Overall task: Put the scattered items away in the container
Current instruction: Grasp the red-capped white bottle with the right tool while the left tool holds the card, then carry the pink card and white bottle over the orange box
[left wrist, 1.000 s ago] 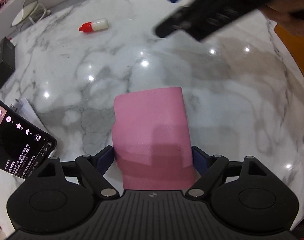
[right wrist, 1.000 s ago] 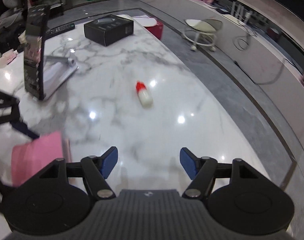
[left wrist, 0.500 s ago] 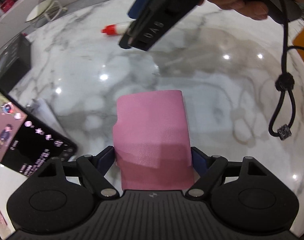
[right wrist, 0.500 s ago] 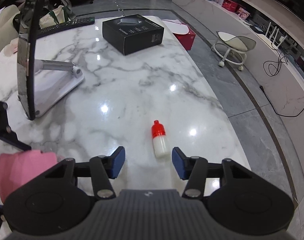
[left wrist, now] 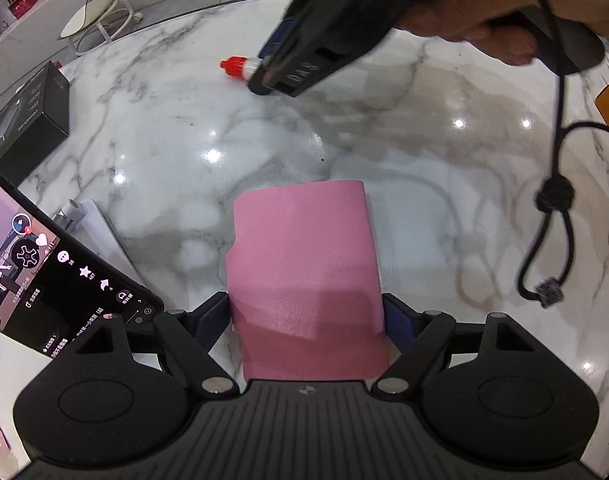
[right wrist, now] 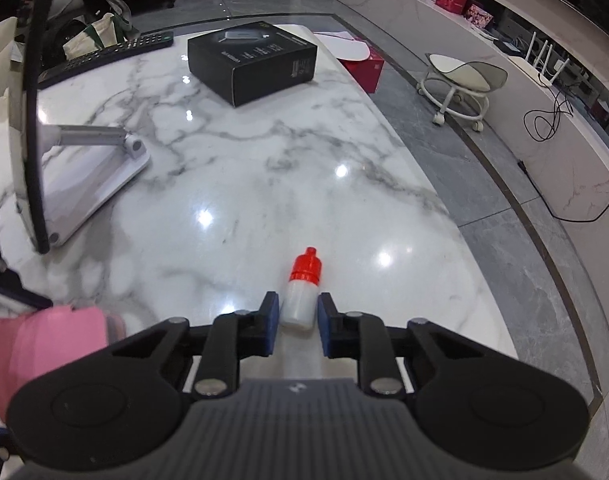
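Note:
My left gripper is shut on a flat pink pouch, which sticks out forward over the marble table. A small white bottle with a red cap lies on the table, cap pointing away. My right gripper has its blue pads close against both sides of the bottle's body. In the left wrist view the right gripper comes down from above and covers the bottle, so only the red cap shows. The pink pouch also shows at the right wrist view's left edge. No container is in view.
A phone on a white stand stands to the left, its lit screen close to my left gripper. Further back are a black box and a remote. The table edge curves along the right. A cord hangs from the person's hand.
My right gripper moved forward onto the bottle and its fingers narrowed from wide open to tight around it. The left gripper kept hold of the pink pouch and shifted only slightly.

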The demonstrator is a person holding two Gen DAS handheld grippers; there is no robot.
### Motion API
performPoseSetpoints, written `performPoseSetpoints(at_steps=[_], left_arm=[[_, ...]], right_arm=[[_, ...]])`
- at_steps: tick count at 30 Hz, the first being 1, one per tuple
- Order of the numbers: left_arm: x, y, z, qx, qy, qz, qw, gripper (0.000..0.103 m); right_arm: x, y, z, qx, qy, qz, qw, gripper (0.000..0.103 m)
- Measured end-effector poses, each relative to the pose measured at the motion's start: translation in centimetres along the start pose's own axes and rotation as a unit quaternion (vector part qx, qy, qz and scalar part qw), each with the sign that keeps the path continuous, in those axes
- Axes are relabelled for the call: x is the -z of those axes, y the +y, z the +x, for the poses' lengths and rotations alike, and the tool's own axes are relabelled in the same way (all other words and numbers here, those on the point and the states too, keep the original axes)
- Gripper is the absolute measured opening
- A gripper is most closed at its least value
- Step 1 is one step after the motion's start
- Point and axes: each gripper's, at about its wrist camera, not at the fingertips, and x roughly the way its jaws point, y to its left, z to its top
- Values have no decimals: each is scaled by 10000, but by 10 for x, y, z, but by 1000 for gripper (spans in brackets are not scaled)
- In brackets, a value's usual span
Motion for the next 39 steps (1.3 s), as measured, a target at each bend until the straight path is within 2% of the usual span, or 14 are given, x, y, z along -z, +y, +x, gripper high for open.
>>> performPoseSetpoints(at_steps=[5,15,21,29,35,39], left_arm=[[-2,-3,1,-63,-27,35,10000,94],[-3,-26,-1,-168,-27,325,9993,94],[-1,-51,-9,-234,-123,594,9979,94],[-2,-77,-29,-355,-409,777,9955,93],[-1,-90,-47,-229,-657,760,9947,93],[2,-104,-57,-413,-812,943,9914,93]], right_arm=[[22,6,-16,38,114,122,9999,21],[97,25,-79,603,405,922,9931,20],[133,33,-133,1120,344,1598,9802,20],[162,46,-200,1664,106,2204,9610,20],[186,62,-234,1889,-16,2496,9497,20],[203,72,-255,1972,-121,2671,9432,20]])
